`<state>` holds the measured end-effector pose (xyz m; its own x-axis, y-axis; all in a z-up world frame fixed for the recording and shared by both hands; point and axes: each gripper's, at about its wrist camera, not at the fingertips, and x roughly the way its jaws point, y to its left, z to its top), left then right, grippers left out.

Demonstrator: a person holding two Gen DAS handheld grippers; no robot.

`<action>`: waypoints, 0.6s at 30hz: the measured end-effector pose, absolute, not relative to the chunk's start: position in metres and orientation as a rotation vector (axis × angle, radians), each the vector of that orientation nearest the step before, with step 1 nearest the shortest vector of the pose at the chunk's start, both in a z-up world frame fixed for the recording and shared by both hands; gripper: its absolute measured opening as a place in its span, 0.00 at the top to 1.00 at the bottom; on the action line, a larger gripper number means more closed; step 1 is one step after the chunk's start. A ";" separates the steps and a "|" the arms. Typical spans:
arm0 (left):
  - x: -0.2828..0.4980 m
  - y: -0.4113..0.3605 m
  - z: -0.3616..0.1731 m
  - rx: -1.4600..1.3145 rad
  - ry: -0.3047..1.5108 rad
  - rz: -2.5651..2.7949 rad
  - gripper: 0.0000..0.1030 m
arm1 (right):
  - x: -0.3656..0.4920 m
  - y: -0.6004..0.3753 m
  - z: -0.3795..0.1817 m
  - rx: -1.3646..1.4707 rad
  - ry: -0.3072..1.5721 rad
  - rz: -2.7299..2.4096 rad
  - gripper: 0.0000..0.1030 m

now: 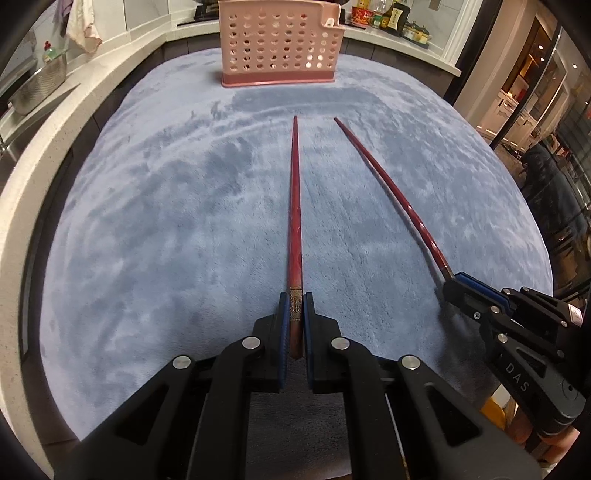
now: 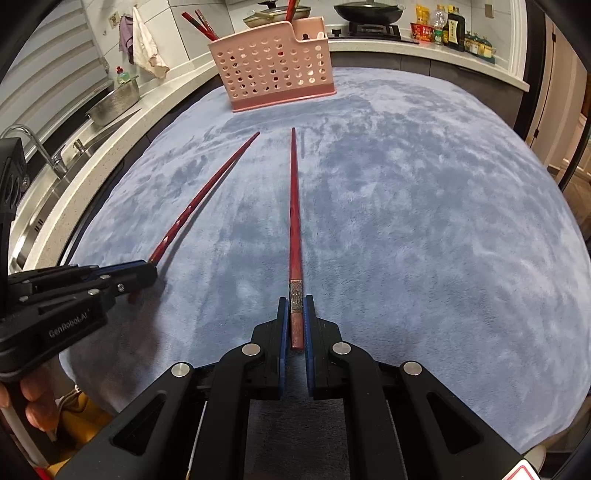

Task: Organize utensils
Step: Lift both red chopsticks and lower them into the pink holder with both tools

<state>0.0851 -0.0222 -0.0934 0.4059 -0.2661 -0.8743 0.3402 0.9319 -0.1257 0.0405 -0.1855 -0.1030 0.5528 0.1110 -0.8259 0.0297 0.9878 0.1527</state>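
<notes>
Pink perforated holder [image 2: 275, 62] with red chopsticks [image 2: 201, 24]; each tool [image 1: 295, 306] [image 2: 295, 310] gripping one chopstick [image 1: 294, 206] [image 2: 294, 206].

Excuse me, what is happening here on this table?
A person holds a gripper in each hand. The left gripper is shut on one long red chopstick, and the right gripper on another. Both chopsticks point toward the pink perforated plastic utensil basket on the blue plush cloth.

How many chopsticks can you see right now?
5. One chopstick is gripped in the left tongs, another in the right tongs. Two stand at the pink basket's left end, a fifth toward its right. More may hide inside.
</notes>
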 end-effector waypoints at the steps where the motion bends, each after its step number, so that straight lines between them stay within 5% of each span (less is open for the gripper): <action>1: 0.085 -0.022 -0.091 0.081 1.077 -0.381 0.93 | 0.040 -0.185 -0.101 0.151 0.980 0.049 0.93; 18: 0.096 -0.012 -0.008 0.025 0.865 -0.384 0.93 | 0.058 -0.206 -0.010 0.173 0.765 0.056 0.93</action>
